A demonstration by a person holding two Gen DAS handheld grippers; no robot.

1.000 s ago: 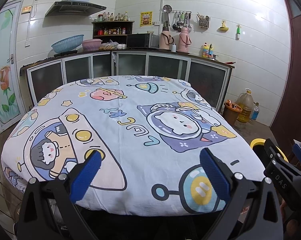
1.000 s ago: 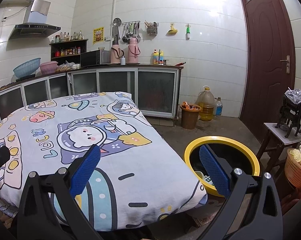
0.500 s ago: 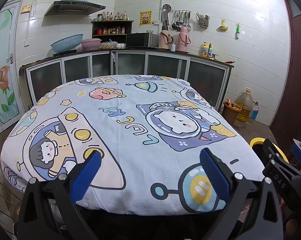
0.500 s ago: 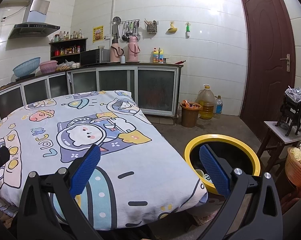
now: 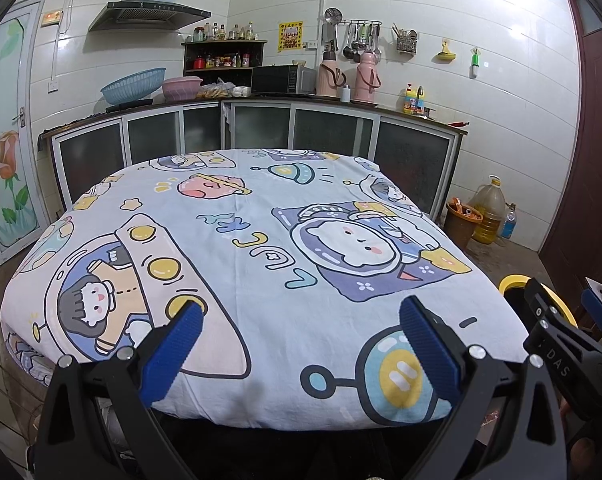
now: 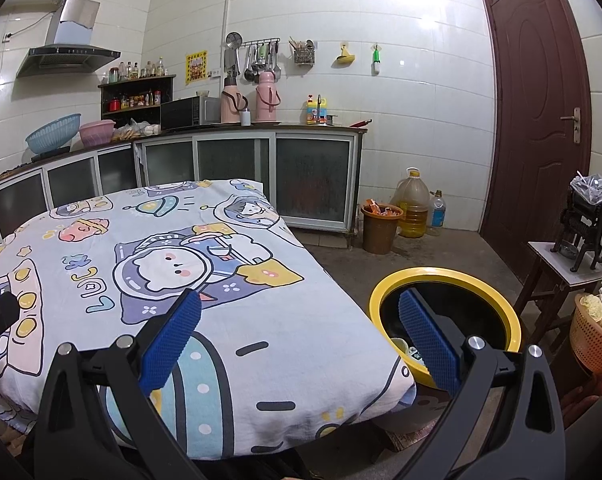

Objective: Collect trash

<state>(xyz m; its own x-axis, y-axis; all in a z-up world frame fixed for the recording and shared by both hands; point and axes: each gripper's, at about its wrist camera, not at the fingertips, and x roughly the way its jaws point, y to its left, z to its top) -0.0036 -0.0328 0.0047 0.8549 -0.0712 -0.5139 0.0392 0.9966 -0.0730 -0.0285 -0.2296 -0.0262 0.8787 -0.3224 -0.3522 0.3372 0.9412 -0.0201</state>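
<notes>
A yellow-rimmed black trash bin point(image 6: 445, 276) stands on the floor at the table's right side, with some trash inside point(image 6: 405, 348). Its rim also shows in the left wrist view point(image 5: 513, 280). My left gripper point(image 5: 301, 328) is open and empty, held over the near edge of the table covered by a cartoon-print cloth point(image 5: 261, 240). My right gripper point(image 6: 299, 324) is open and empty, between the table's near right corner point(image 6: 341, 360) and the bin. It appears at the right edge of the left wrist view point(image 5: 561, 336). No loose trash shows on the cloth.
Kitchen cabinets point(image 6: 237, 168) line the far wall. A brown waste basket point(image 6: 379, 228), an oil jug point(image 6: 413, 204) and a bottle stand on the floor beyond. A stool with a hand-crank machine point(image 6: 581, 248) and an orange basket point(image 6: 593, 336) sit at right by the door.
Both grippers have drifted very slightly; both stay open and empty. Nothing on the table or in the bin has moved.
</notes>
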